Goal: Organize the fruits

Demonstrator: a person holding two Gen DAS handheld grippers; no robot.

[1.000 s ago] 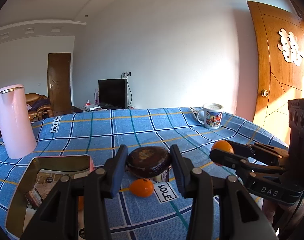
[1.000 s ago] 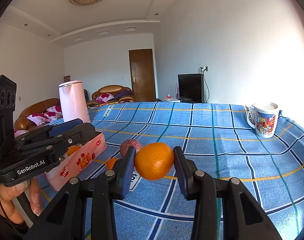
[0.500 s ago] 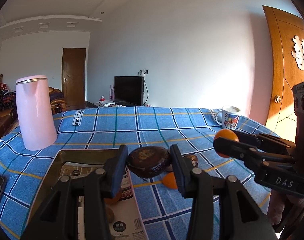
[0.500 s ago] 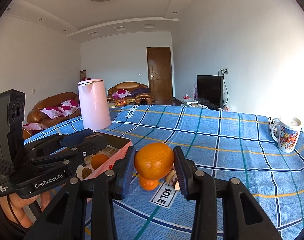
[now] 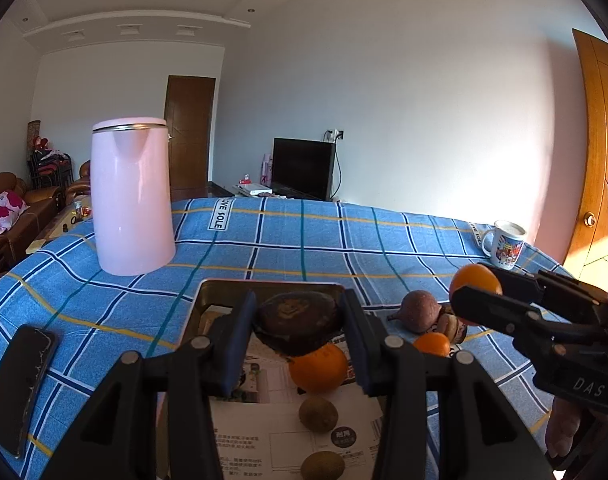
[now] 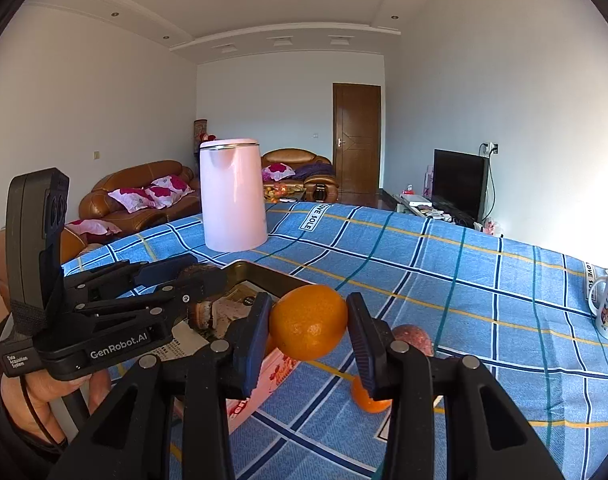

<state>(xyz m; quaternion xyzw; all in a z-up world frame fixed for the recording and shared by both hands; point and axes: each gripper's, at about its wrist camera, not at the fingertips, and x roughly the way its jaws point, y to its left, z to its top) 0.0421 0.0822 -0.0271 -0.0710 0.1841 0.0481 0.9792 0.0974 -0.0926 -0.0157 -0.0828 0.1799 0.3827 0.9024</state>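
Left wrist view: the left gripper (image 5: 298, 334) holds a dark brown, wrinkled fruit (image 5: 298, 322) between its two blue-padded fingers, the jaws narrowed onto it and pressing both sides. The fruit hangs above the open tin box (image 5: 264, 286), whose floor is lined with printed paper. Inside the box lie an orange (image 5: 319, 368) and two small brown fruits (image 5: 318, 414) — one nearer the camera than the other. To the right of the box, on the blue checked tablecloth (image 5: 344, 240), sit a purplish round fruit (image 5: 420, 311), a small orange (image 5: 432, 343) and some brown pieces just behind it. At far right the right gripper (image 5: 474, 290) carries an orange held off the cloth. A pink kettle (image 5: 131, 200) stands at the back left, a printed mug (image 5: 504, 245) at the back right, and a dark phone (image 5: 22, 380) lies on the cloth at the left edge.

Right wrist view: the right gripper (image 6: 308, 322) clamps a large orange (image 6: 308, 322) — jaws partly closed, both pads against its skin — above the table, just right of the box's pink side. The left gripper (image 6: 202, 280), gripped by a person's hand (image 6: 36, 400), reaches over the box with the dark fruit between its fingers. The purplish fruit and small orange lie on the cloth beyond the right finger.
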